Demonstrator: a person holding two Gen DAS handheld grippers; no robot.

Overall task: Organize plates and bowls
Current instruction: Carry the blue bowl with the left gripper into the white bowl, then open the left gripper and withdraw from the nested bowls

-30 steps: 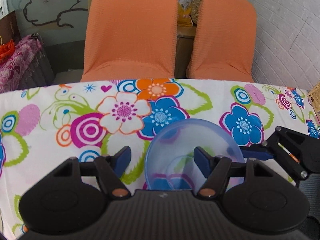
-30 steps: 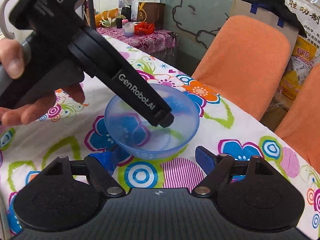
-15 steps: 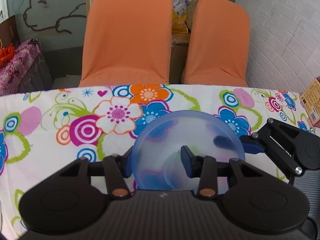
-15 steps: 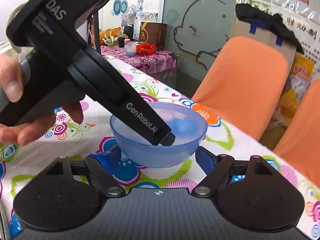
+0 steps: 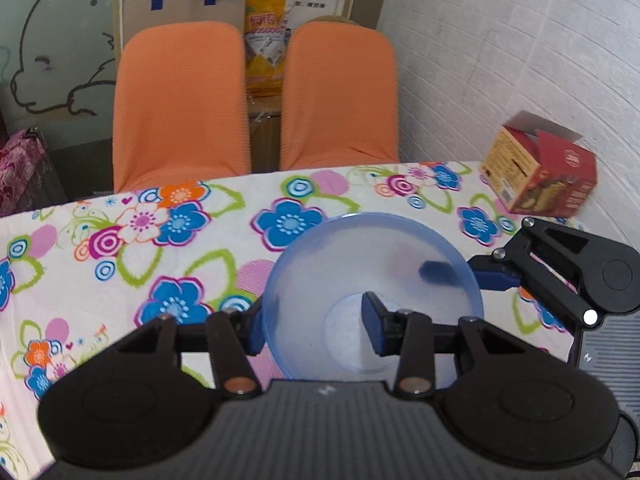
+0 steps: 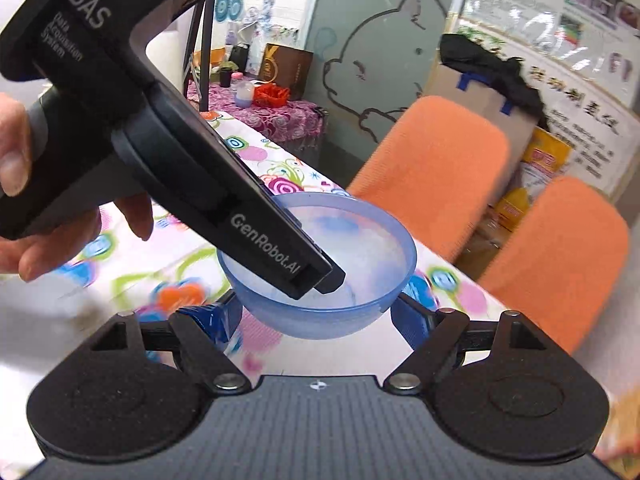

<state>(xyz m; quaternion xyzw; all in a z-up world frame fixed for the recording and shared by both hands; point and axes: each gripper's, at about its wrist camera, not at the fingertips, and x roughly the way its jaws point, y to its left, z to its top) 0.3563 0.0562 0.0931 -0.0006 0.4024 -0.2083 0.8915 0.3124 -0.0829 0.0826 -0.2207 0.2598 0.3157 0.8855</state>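
translucent blue plastic bowl (image 5: 372,280): light, stiff, slick. left gripper (image 5: 314,330) pinches its near rim wall; right gripper (image 6: 316,318) clamps the body. rim is the best hold.

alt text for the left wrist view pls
The left gripper pinches the near wall of a translucent blue bowl, one pad inside, while the right gripper grips its far-right rim. Beneath is a floral tablecloth, two orange chairs beyond.

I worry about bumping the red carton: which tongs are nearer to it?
Right. The right tongs sit on the carton side of the bowl; the left tongs grip its opposite wall.
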